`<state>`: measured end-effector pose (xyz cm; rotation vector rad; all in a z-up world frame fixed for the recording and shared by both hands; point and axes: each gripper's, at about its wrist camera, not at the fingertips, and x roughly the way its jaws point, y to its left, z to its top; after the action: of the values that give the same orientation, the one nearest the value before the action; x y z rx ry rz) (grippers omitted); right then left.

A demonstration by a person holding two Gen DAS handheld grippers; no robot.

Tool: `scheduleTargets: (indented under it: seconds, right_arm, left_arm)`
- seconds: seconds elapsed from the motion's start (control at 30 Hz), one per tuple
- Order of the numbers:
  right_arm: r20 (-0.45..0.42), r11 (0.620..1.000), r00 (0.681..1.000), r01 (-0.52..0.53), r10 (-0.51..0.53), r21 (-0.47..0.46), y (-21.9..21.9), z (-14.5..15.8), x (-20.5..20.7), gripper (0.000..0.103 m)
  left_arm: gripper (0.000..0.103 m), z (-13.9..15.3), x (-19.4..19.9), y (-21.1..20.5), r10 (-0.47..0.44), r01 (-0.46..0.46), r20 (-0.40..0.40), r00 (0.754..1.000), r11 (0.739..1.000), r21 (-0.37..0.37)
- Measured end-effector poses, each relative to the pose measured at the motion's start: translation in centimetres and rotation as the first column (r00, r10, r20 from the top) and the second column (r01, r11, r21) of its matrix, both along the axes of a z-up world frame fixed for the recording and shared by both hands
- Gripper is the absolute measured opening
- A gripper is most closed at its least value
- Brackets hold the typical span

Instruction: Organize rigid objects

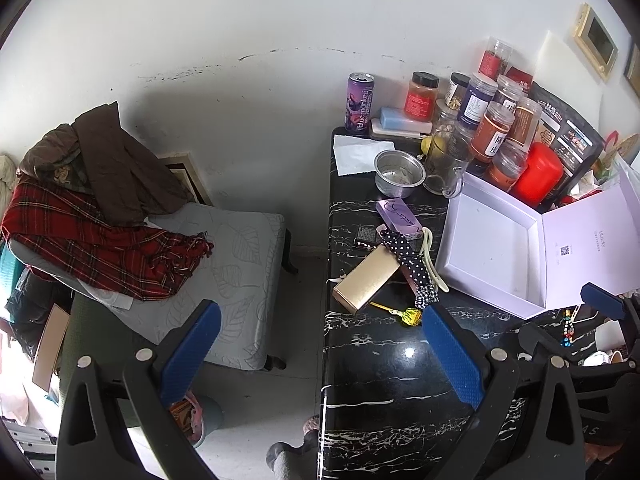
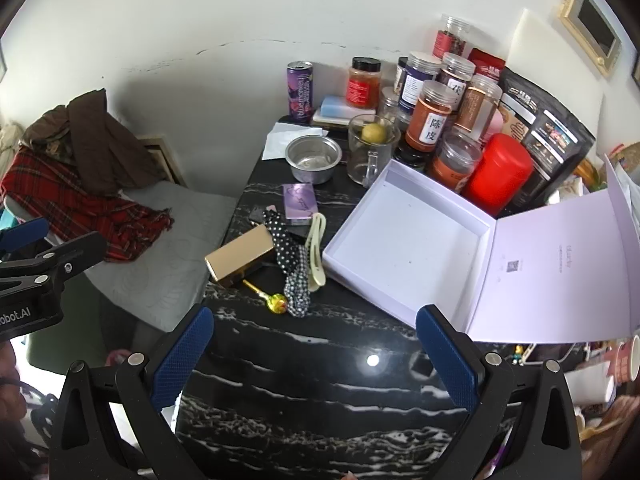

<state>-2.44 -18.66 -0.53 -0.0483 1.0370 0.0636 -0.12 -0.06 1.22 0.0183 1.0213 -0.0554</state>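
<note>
An open white box with its lid folded back lies on the black marble table; it also shows in the left wrist view. Left of it lie a gold box, a purple box, a polka-dot hair tie, a cream hair clip and a yellow lollipop. The gold box and lollipop show in the left wrist view. My left gripper and right gripper are both open and empty, hovering short of these items.
Spice jars, a red canister, a glass mug, a steel bowl and a purple can crowd the table's back. A grey stool with a red plaid blanket stands left of the table.
</note>
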Motion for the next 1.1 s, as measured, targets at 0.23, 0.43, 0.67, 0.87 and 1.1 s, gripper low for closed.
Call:
scheduleTargets:
  seconds: [0.23, 0.43, 0.67, 0.87, 1.1]
  right_arm:
    - [-0.008, 1.000, 1.000, -0.007, 0.007, 0.012, 0.0, -0.7, 0.6, 0.103]
    - [-0.020, 0.999, 1.000, -0.017, 0.018, 0.036, -0.2, -1.9, 1.6, 0.103]
    - [-0.037, 0.997, 0.999, -0.035, 0.037, 0.064, -0.3, -3.8, 2.6, 0.103]
    - [-0.065, 0.995, 0.996, -0.048, 0.054, 0.084, -0.4, -5.8, 3.9, 0.103]
    - [-0.086, 0.994, 0.994, -0.061, 0.068, 0.088, -0.5, -8.0, 5.4, 0.100]
  left_arm:
    - [0.103, -1.0, 1.1, -0.1, -0.012, 0.012, -0.033, 0.999, 1.000, 0.001]
    - [0.103, -2.7, 2.3, -0.1, -0.025, 0.024, -0.081, 0.996, 1.000, -0.017]
    - [0.103, -5.2, 3.7, -1.0, -0.083, 0.081, -0.125, 0.989, 0.997, -0.022]
    - [0.103, -7.4, 5.7, -1.9, -0.124, 0.121, -0.147, 0.981, 0.992, -0.031]
    - [0.103, -9.9, 8.2, -2.7, -0.166, 0.160, -0.170, 0.971, 0.986, -0.052]
